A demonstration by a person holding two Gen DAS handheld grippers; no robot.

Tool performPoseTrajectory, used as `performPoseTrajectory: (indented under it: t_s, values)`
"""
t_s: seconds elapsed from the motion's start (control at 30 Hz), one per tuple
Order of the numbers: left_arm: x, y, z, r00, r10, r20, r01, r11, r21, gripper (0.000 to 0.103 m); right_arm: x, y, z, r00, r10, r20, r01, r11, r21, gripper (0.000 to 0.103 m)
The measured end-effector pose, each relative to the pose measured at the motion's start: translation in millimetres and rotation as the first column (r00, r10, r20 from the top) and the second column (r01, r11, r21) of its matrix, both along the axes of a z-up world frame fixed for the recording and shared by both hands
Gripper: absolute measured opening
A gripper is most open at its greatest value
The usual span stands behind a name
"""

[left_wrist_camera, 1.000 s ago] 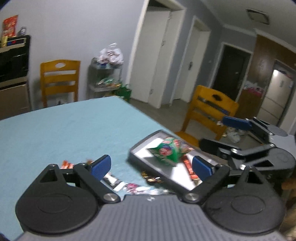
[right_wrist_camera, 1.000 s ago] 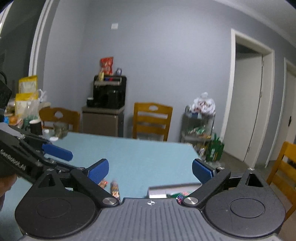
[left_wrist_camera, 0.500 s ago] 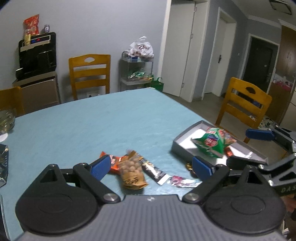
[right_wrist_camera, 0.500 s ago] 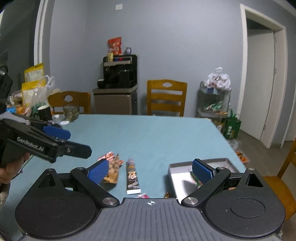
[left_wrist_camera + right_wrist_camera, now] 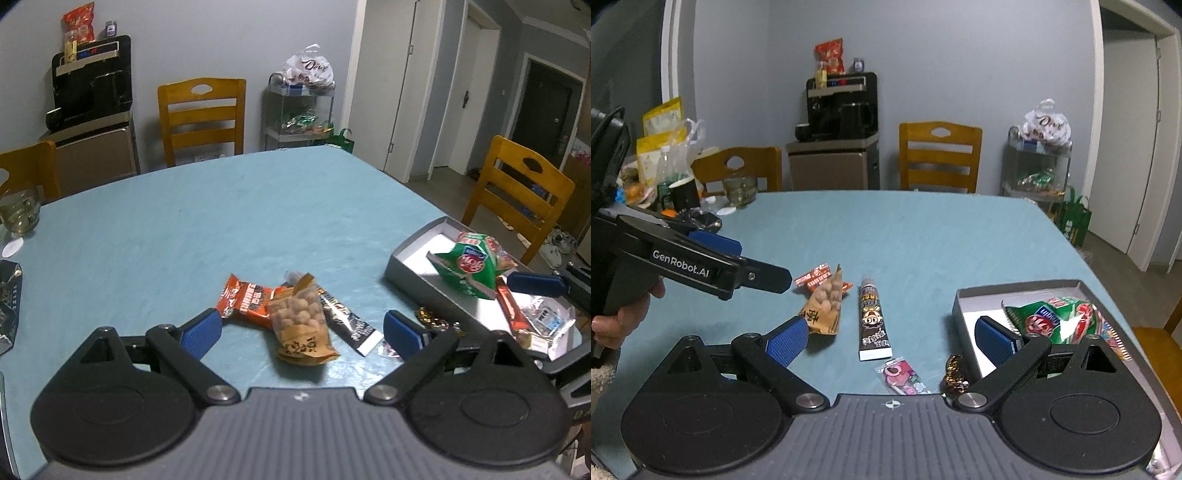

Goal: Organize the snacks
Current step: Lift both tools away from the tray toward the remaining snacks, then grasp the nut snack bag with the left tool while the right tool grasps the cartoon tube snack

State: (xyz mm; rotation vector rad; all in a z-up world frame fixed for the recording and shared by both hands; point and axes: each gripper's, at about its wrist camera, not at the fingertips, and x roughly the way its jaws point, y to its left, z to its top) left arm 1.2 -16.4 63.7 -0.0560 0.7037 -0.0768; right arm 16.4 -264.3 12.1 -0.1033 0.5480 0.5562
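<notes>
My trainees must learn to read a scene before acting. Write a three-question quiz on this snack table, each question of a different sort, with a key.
1. True or false: the green bag lies inside the grey tray.
2. Which is nearest the tray: (A) peanut packet, (B) chocolate bar, (C) gold candy?
3. Fill in: both the left hand-held gripper and the right hand-held gripper are ____.

Key: 1 true; 2 C; 3 open.
</notes>
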Motion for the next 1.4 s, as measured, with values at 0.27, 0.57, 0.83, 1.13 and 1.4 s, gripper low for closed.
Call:
performPoseTrajectory:
  t_s: [0.27,0.57,0.83,1.13,1.4]
  values:
    - [17,7,-16,0.999,0.046,-0.017,-0.046,0.999,0.028,0.095,8,9,-8,1.0,0.021,-0.024,-0.021,1.0,-0.013,0.098]
    - [39,6,-46,0.995,0.085,-0.047,-0.081,0.994,0.074,0.095,17,23,-20,0.998,0.038,-0.041,-0.04,0.998,-0.044,0.097]
    - [69,-9,-75,0.996,0.059,-0.064,-0.057,0.998,0.04,0.095,27,42,-43,0.998,0.042,-0.036,-0.047,0.987,-0.153,0.079]
    - [89,-22,-104,0.997,0.047,-0.063,-0.045,0.999,0.029,0.067,49,39,-57,0.997,0.007,-0.079,-0.02,0.985,-0.172,0.068]
    - [85,-2,-110,0.997,0.047,-0.063,-0.049,0.998,-0.035,0.047,82,60,-65,0.993,-0.009,-0.114,0.0,0.997,-0.076,0.056]
